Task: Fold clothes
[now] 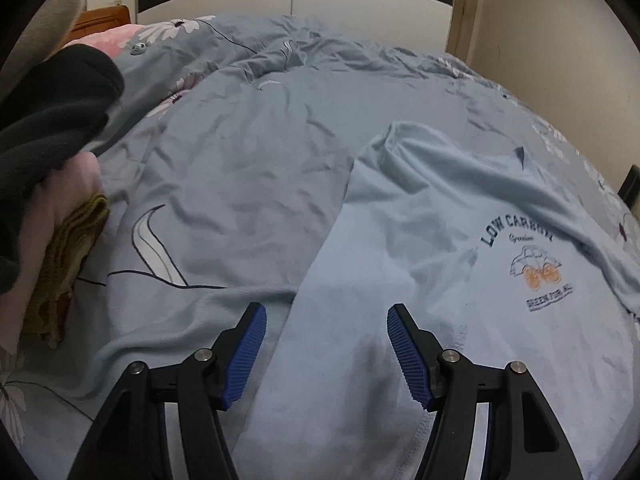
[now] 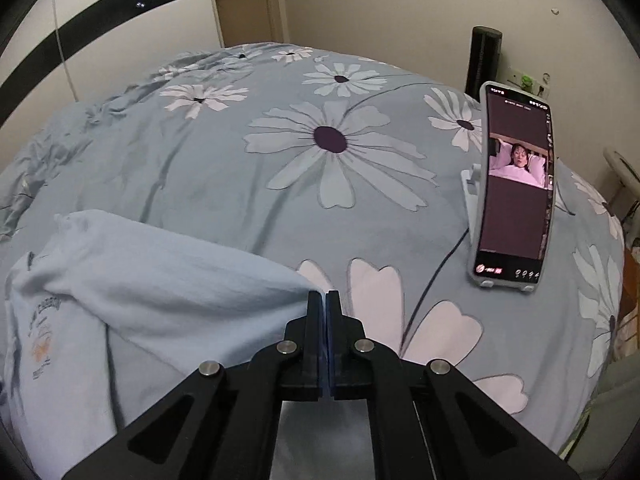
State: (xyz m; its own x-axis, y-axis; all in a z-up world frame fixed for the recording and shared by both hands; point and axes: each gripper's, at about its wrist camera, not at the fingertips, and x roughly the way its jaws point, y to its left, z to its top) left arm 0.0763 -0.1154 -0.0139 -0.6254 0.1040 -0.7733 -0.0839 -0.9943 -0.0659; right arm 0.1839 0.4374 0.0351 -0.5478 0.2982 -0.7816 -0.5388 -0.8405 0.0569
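My right gripper (image 2: pixel 325 300) pinches the T-shirt (image 2: pixel 160 280) edge at its 9 o'clock; left gripper (image 1: pixel 324 354) gapes empty. A jerk could slip the cloth free.

T-shirt (image 1: pixel 400 240): soft matt pale-blue cloth, printed.
Duvet cover (image 2: pixel 240 152): matt, creased floral cloth.
Left gripper (image 1: pixel 324 354) pads (image 1: pixel 244 356): ribbed blue rubber-like; arms matt black plastic, metal pins.
Phone (image 2: pixel 514 188): glossy screen.

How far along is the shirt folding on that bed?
Early. Nothing looks folded yet: the light blue T-shirt lies rumpled on the flowered duvet. In hand: the right tongs are shut on its edge, lifting a flap. The left tongs are open over the hem. All folds remain, plus the heap at left.
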